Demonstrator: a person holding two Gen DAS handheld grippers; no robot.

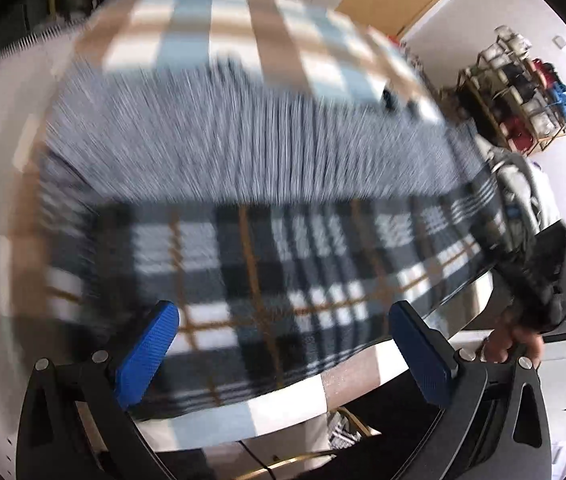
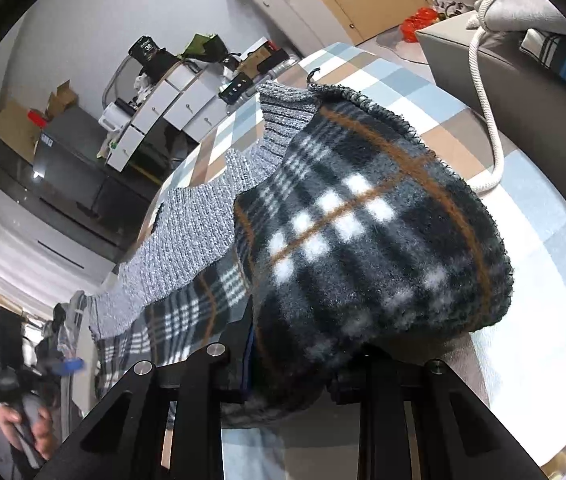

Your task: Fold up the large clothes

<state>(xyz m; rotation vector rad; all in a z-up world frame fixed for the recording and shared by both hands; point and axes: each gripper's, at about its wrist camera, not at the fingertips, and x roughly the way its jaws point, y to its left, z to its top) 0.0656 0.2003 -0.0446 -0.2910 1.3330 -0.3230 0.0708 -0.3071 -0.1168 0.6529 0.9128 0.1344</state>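
Dark plaid fleece garment with grey knit sleeve [image 1: 267, 264] spread across checked-cloth counter [image 1: 283, 32], left tongs [image 1: 283, 344] spread wide above its near edge, right tongs [image 2: 283, 364] clamped on a lifted plaid fold [image 2: 363, 232]

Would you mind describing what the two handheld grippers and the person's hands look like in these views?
The left gripper has two ribbed blue pads on black angular finger arms with triangular cutouts and round silver screws. The right gripper shows the same black frame and silver screws, with only a sliver of blue visible. Each view shows a bare hand holding the other gripper's black handle; no sleeves are visible.
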